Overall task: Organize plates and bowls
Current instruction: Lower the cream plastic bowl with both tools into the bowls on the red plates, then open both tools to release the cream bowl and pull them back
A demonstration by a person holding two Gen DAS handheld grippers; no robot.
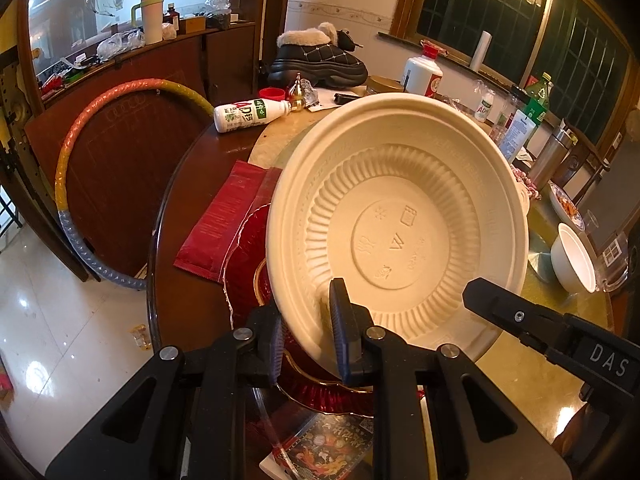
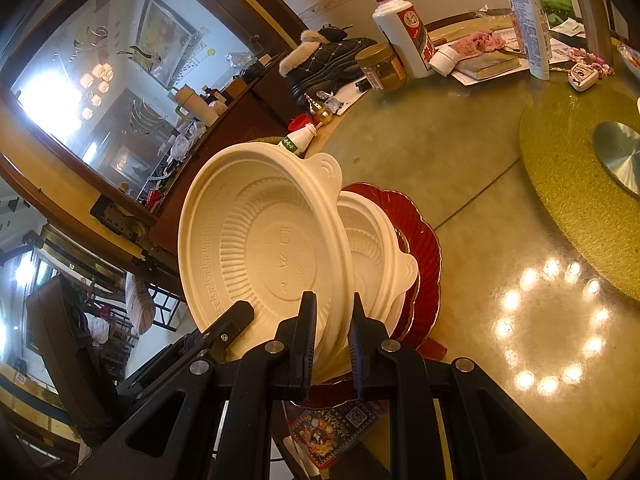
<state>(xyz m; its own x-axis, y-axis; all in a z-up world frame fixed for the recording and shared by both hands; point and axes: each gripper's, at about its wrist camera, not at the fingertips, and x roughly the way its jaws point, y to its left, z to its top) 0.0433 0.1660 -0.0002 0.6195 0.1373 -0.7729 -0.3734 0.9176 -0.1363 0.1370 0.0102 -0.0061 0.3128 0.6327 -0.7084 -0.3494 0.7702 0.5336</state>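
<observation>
A cream disposable bowl (image 1: pixel 400 216) hangs tilted, its ribbed inside facing me, over a red gold-rimmed plate (image 1: pixel 244 280). My left gripper (image 1: pixel 310 340) is shut on the bowl's lower left rim. One finger (image 1: pixel 496 304) of my right gripper reaches in at the bowl's lower right edge. In the right wrist view my right gripper (image 2: pixel 332 320) is shut on the same cream bowl (image 2: pixel 256 248) at its near rim. The left gripper's fingers (image 2: pixel 236 316) touch its left rim. A second cream bowl (image 2: pixel 380 248) lies on the red plate (image 2: pixel 428 248) just behind.
A small white bowl (image 1: pixel 572 260) stands to the right. A red packet (image 1: pixel 228 216), a lying milk bottle (image 1: pixel 248 114), a black boot (image 1: pixel 320 56), a white liquor bottle (image 2: pixel 404 28) and a jar (image 2: pixel 380 66) crowd the table's far side. A gold turntable (image 2: pixel 572 200) sits right.
</observation>
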